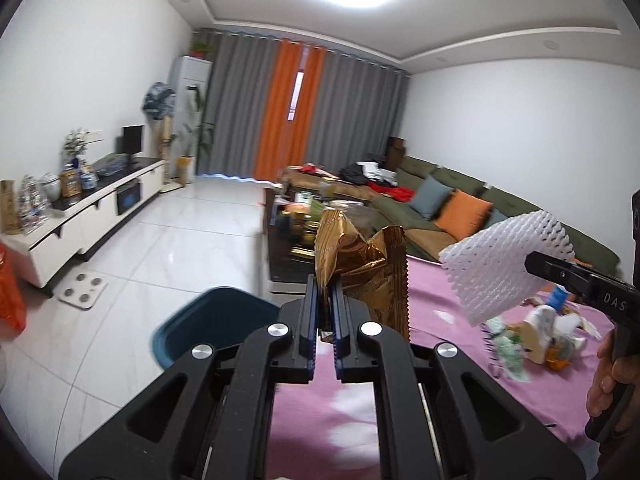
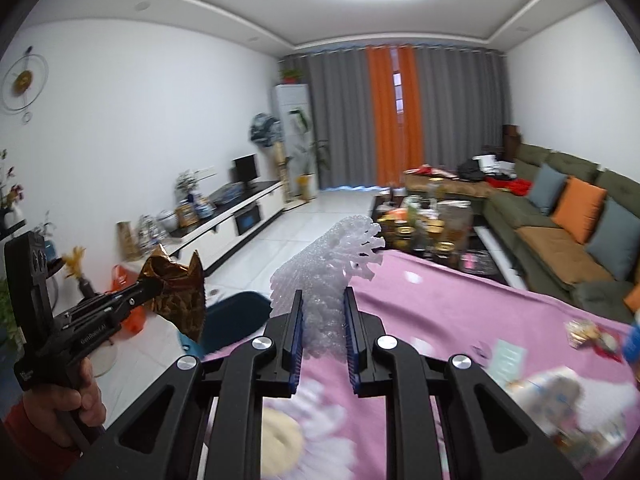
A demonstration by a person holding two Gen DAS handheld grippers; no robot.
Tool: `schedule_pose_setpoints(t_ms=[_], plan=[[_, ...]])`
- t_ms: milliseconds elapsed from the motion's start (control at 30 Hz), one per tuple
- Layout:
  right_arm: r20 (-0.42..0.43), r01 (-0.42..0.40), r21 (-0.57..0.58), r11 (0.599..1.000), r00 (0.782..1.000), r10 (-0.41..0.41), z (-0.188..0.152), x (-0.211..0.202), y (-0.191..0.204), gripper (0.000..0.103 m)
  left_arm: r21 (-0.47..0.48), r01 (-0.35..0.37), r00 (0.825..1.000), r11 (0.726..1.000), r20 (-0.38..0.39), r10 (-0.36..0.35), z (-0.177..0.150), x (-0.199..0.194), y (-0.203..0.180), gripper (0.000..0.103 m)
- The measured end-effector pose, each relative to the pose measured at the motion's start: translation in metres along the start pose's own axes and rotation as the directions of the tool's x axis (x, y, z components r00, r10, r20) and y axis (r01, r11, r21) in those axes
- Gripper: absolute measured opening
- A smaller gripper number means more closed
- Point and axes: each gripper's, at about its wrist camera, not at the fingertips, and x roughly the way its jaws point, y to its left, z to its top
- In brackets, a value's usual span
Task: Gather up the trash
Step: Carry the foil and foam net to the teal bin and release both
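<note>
My left gripper point(image 1: 325, 286) is shut on a crumpled gold foil wrapper point(image 1: 360, 264) and holds it in the air above the table's left edge. It also shows in the right wrist view point(image 2: 154, 294) with the wrapper point(image 2: 178, 292). My right gripper point(image 2: 322, 304) is shut on a white foam fruit net point(image 2: 328, 264), lifted over the pink tablecloth point(image 2: 460, 312). The net also shows in the left wrist view point(image 1: 496, 264). A dark teal bin point(image 1: 208, 324) stands on the floor beside the table, below and left of the wrapper.
More trash lies on the pink cloth at the right: wrappers, tissue and a small bottle point(image 1: 540, 332). A cluttered coffee table point(image 2: 432, 228) and a green sofa point(image 2: 560, 240) stand beyond. A white TV cabinet point(image 1: 92, 208) lines the left wall. A scale point(image 1: 82, 286) lies on the tiled floor.
</note>
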Motion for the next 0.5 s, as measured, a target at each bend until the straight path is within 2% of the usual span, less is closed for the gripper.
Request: schedule_pose_setpoints(t_ms=[133,267,500], plan=[[-0.055,-0.073,-0.046,0.996,0.996,0.070,0.010,0.042,0.026,0.016,-0.021,-0.087,0.996,0.996,-0.004,0.087,0.003,-0.003,0.039,0.006],[-0.117,-0.112,-0.083,0.990,0.988,0.102,0.016,0.082,0.048,0.016,-0.045,-0.162,0.987,0.986,-0.029,0.161,0.000,-0.001,0.071,0.006],[-0.219,-0.129,-0.158,0.979,0.971,0.093,0.013,0.151,0.085,0.016,-0.064,-0.233,0.968,0.971,-0.113,0.224,-0.014,0.029,0.102,0.007]])
